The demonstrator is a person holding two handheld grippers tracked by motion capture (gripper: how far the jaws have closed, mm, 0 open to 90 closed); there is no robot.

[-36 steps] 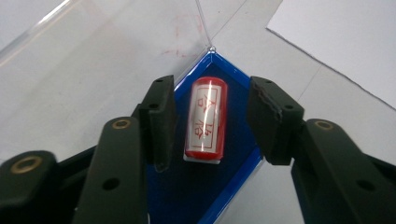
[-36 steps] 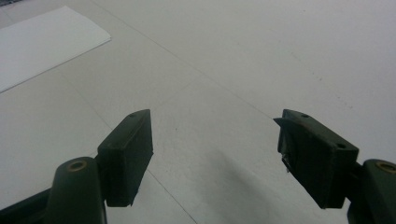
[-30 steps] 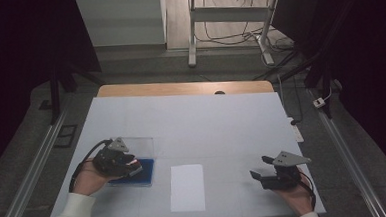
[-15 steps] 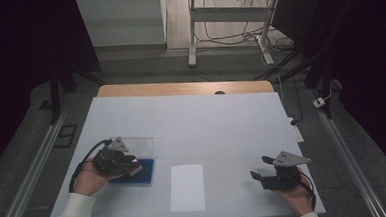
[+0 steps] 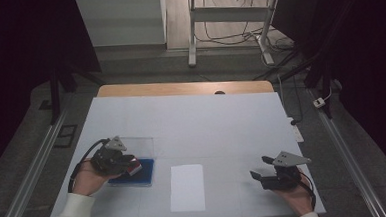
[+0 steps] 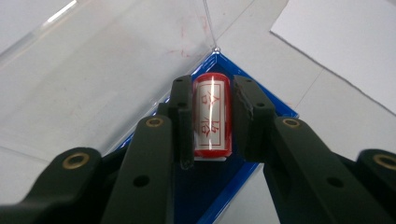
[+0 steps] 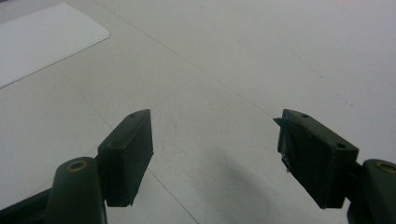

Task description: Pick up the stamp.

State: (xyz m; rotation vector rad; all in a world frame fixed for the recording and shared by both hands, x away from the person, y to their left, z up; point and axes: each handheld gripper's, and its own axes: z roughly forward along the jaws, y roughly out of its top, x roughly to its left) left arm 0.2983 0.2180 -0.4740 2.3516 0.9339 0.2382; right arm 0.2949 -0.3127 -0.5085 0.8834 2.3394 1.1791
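- I'm holding the red stamp [image 6: 211,116] between my left gripper [image 6: 212,119] jaws, over the blue ink pad [image 5: 140,174], its long axis along the jaws.
- The white paper [image 5: 187,187] is lying just right, nearer my left gripper.
- The stamp's red characters aren't readable.
- I'm keeping my right gripper [image 7: 215,154] wide, holding nothing.

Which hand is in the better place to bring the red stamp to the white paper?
Left. The left tongs are shut on the red stamp over the blue pad, beside the white paper. The right tongs are open and hold nothing.
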